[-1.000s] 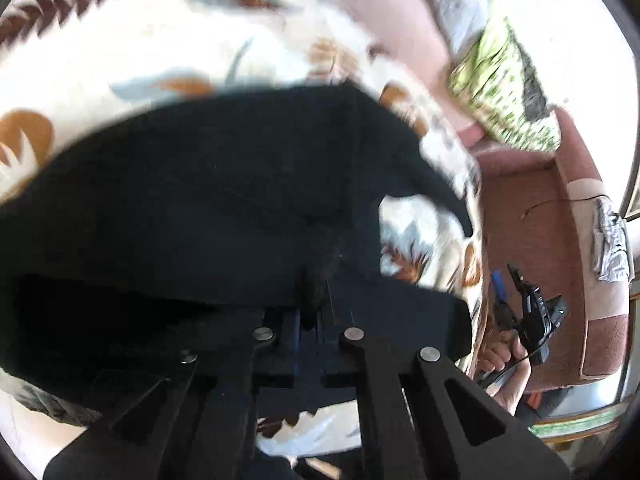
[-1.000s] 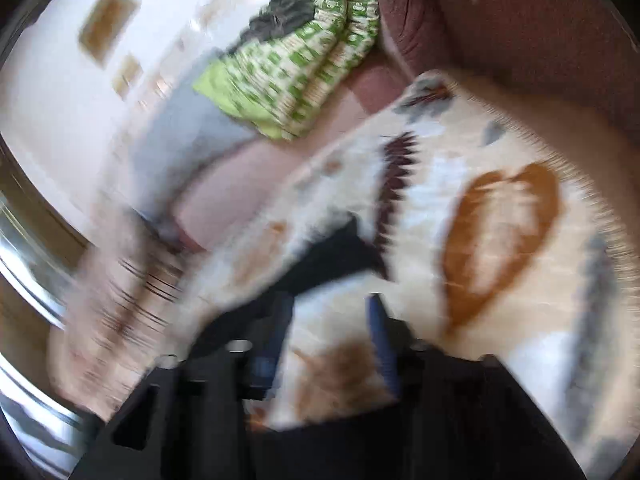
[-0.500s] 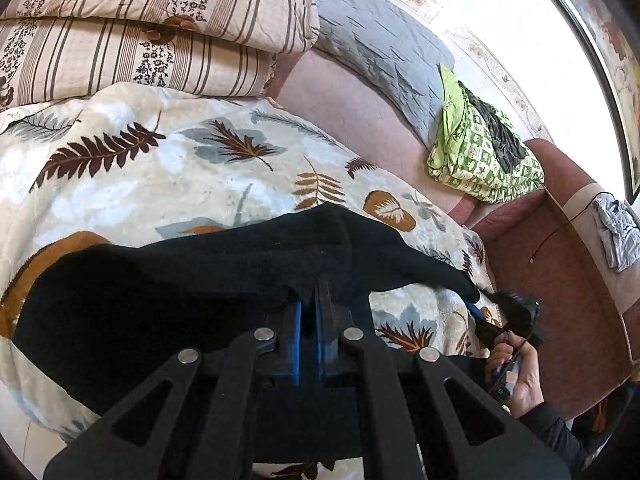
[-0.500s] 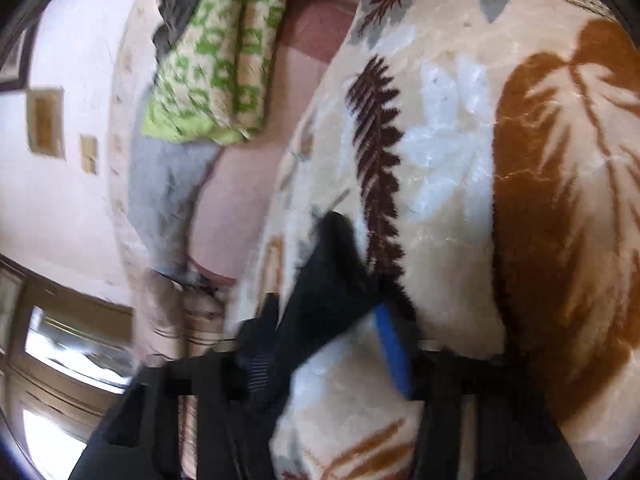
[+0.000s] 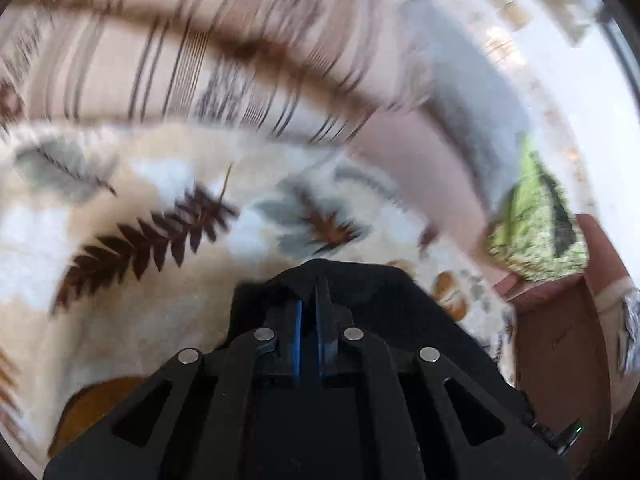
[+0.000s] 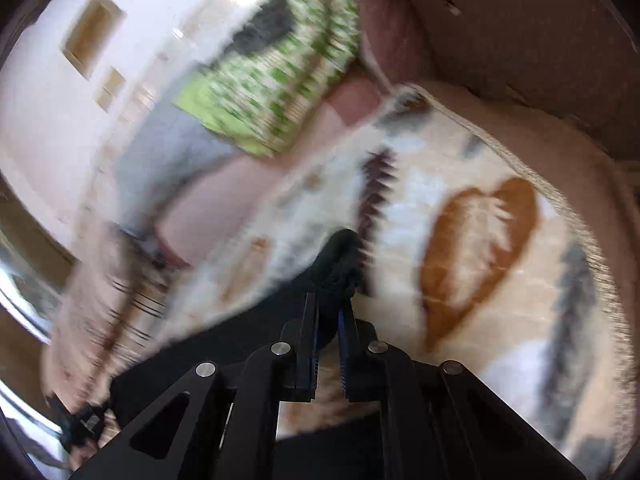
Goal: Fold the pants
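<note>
The black pants [image 5: 372,292] lie on a cream blanket with a leaf print [image 5: 160,216]. My left gripper [image 5: 308,300] is shut on a fold of the black cloth, which drapes over and around its fingers. In the right wrist view my right gripper [image 6: 329,312] is shut on a bunched end of the pants [image 6: 336,260], and the cloth trails away to the lower left. Both views are blurred by motion.
Striped pillows [image 5: 180,52] lie behind the blanket. A grey cushion [image 5: 472,92] and a green patterned cloth [image 5: 532,232] rest on the pink sofa [image 5: 424,168]. The blanket's corded edge [image 6: 532,168] runs near the brown sofa side [image 6: 520,28].
My right gripper has shut on the end of the pants. My left gripper has lifted and tilted up with its cloth, so less of the pants shows ahead of it.
</note>
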The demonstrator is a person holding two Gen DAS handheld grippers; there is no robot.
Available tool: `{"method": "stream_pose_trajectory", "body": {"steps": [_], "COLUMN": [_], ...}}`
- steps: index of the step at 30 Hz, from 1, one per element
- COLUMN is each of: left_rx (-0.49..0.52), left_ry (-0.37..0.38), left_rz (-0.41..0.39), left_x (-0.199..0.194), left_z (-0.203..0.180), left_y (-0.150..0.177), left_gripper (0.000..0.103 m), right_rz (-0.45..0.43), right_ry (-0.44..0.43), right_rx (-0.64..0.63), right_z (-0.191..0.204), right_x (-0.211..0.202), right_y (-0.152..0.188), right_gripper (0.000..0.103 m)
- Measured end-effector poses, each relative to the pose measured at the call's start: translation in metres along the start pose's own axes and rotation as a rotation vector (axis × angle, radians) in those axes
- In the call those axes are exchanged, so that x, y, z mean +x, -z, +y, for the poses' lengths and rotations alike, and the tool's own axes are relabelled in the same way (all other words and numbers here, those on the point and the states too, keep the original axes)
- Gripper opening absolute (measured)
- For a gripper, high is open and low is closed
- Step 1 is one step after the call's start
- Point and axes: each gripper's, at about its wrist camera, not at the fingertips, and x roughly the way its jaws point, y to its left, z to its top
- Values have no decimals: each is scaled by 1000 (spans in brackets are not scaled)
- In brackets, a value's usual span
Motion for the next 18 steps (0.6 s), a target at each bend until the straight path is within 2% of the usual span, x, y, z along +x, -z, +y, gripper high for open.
{"method": "stream_pose_trajectory", "body": {"steps": [2,3,4,5,7,8,9,11,13,15,16,18], "left_rx": [-13,12,58,85,98,97,105,141,183,212,243,272], "left_ry": [-51,-92,-159,-190,-203,-193,-178,-93,44,123,104,-27], "left_rz": [116,130,87,53,-9,-35,-64,-65,17,121,176,230], "left_x": [36,44,43,39,21,11,0,-10,-2,19,37,66], "left_z": [9,10,9,9,11,12,9,-2,-20,-37,-45,-47], "left_y": [0,0,-1,-3,-9,-10,-9,-7,1,10,19,27], "left_gripper": [4,5,9,13,39,40,40,42,43,43,43,43], "right_rz": [92,117,110,69,-42,-95,-134,-150,-81,13,71,142], "right_ry": [59,99,152,209,314,335,320,184,61,-23,-27,54], "right_rx": [47,63,61,38,-45,-82,-111,-183,-278,-352,-401,-442], "right_z": [-19,-26,-30,-29,-18,-10,-4,14,35,55,65,70], "right_x": [23,28,27,21,0,-11,-19,-23,-9,13,29,50], "right_y": [3,5,5,2,-2,-3,-4,-2,5,16,23,32], "right_gripper": [9,14,17,18,18,19,20,25,25,24,23,22]}}
